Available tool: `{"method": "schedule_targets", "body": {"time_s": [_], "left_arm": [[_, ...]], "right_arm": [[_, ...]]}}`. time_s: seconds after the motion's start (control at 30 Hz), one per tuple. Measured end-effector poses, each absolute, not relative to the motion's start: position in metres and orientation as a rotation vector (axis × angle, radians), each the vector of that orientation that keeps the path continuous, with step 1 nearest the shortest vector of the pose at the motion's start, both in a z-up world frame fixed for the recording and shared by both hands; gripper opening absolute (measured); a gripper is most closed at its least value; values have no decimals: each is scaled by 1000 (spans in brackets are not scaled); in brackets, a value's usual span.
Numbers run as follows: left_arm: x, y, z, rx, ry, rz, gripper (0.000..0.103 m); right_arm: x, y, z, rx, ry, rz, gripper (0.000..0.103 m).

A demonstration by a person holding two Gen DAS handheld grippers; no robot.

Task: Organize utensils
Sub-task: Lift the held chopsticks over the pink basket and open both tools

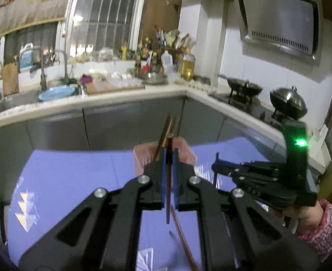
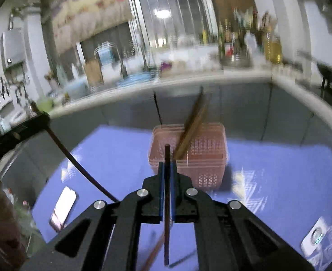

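Two dark chopsticks are in hand at once: my left claw point(image 1: 169, 155) is pinched nearly closed on one chopstick point(image 1: 168, 203), and my right claw point(image 2: 167, 169) is pinched the same way on a second chopstick point(image 2: 166, 225), each stick running lengthwise between the blue pads and poking out ahead of the tips. Straight ahead of both claws stands the pink slotted basket point(image 2: 208, 160), with a few brownish chopsticks point(image 2: 194, 124) already leaning upright in it. Below my left claw one more brown stick point(image 1: 184, 239) lies loose on the purple-covered worktop point(image 1: 75, 180); another seems to lie under my right claw, though blur makes it hard to tell. I judge these sticks light, stiff and smooth, so they could swivel or slip in the pads; taking hold near the middle looks safest, tipping each one upright over the basket's open top before letting go. The basket looks light enough to tip if nudged. To my right claw's lower left a phone point(image 2: 63, 207) lies flat.
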State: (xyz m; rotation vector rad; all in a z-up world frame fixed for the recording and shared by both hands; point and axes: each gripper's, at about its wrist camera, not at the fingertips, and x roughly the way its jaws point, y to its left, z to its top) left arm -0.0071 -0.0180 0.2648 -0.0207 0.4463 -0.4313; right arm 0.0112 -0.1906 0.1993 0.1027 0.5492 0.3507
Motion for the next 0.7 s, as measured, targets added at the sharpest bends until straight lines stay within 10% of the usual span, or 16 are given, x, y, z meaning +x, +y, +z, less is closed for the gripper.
{"method": "schedule_targets", "body": {"time_s": [0.33, 0.7], "left_arm": [[48, -61, 339, 43, 290, -329, 5], [140, -78, 249, 61, 428, -226, 5]], "right_arm": [[70, -183, 299, 96, 274, 268, 5], [143, -180, 207, 126, 405, 268, 5]]}}
